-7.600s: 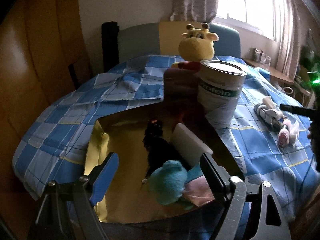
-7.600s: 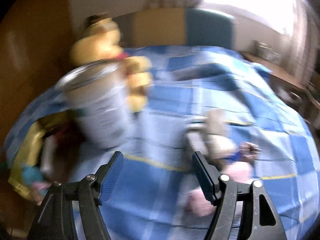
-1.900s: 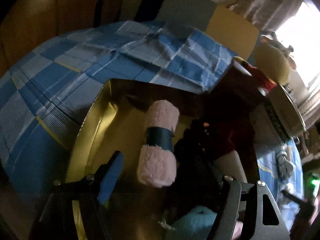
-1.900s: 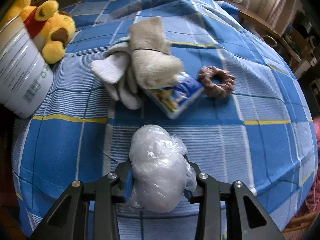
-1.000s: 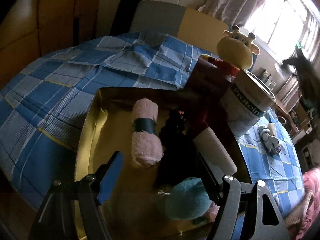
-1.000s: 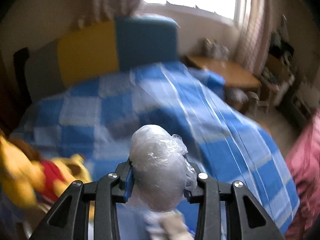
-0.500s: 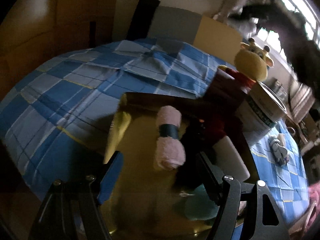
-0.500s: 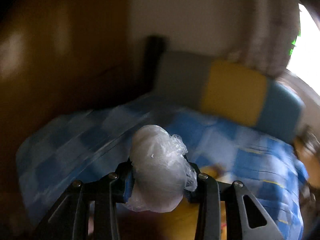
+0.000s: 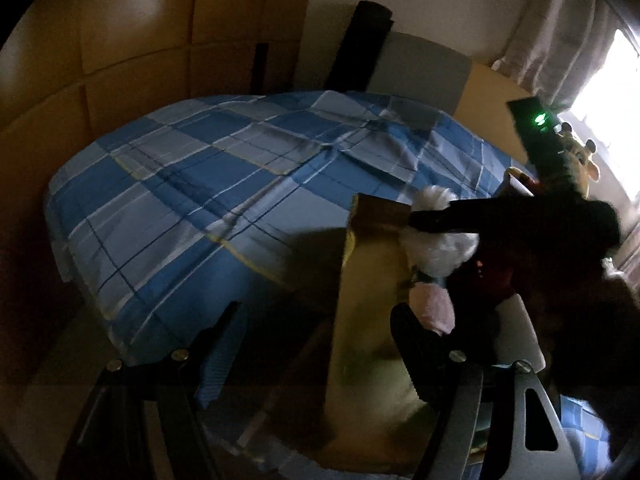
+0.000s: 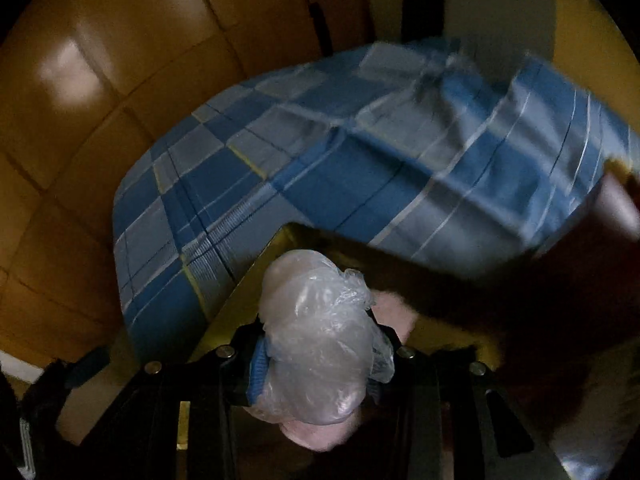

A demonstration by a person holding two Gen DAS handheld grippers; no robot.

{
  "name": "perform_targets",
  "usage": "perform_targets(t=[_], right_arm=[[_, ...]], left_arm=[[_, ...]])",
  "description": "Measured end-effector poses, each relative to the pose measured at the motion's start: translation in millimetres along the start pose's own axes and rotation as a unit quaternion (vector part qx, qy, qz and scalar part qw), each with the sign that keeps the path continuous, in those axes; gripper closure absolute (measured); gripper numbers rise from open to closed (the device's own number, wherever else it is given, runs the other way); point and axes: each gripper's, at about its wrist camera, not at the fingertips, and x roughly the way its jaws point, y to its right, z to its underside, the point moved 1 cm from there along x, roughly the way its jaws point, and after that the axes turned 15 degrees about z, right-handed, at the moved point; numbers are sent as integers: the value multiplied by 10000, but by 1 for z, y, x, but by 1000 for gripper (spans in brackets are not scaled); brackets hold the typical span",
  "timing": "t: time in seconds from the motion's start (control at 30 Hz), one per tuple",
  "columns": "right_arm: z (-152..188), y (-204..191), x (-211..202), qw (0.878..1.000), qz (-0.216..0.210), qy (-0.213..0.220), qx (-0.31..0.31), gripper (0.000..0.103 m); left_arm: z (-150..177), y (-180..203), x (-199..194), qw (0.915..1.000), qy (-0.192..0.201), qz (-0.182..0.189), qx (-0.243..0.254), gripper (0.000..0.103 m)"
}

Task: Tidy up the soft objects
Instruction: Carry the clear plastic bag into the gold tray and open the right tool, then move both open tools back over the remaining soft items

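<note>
On my left wrist view, the left gripper (image 9: 316, 344) hangs with its jaws wide and nothing between them, low over the near edge of the bed, whose blue checked cover (image 9: 208, 184) fills the left half of the picture and runs back to the wooden wall panels (image 9: 120, 60). To the right of that, the gold tray (image 9: 368, 280) lies on the bed cover, its far-left corner raised and catching light. Inside it, toward its right side, I see a pink rolled towel (image 9: 432, 304) and a white block (image 9: 520, 336) near the tray's right edge, with dark items between them that I cannot make out. Above the towel, the right gripper (image 9: 424, 222) reaches in from the right edge of the view, its jaws closed on a plastic-wrapped bundle (image 9: 440, 240) held over the tray's far-left part. Farther right, a yellow plush toy (image 9: 582, 160) sits by the window. On my right wrist view, the wrapped bundle (image 10: 316, 340) sits clamped between the blue pads (image 10: 258, 368), hanging over the tray's yellow rim (image 10: 240, 292), with the pink towel (image 10: 396, 312) just beyond it on the right and the checked cover (image 10: 360, 152) spread behind. The right side of that view is too dark and blurred to read.
</note>
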Motion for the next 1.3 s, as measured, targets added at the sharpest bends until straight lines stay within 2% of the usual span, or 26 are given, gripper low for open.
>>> perform_targets(t=[0.27,0.4,0.6,0.87,1.13,1.3], right_arm=[[7,-6,35,9984,-83,-343,440,58],[9,-3,34,9980,0,-300,552,45],[14,6,26,9974,17,-240,683,44],[26,18,-6,9968,66,137,781,44],[51,28,-48,9944,544,707,572,44],[70,36,-72,9915,699,989,484,44]], left_arm=[[5,0,1,10000,-38,-5,16,28],[7,6,1,9999,-37,-15,122,28],[9,17,-2,9994,25,-70,344,28],[13,29,-6,9985,67,-79,546,28],[17,45,-8,9972,48,15,745,28],[21,57,-6,9960,-6,86,890,28]])
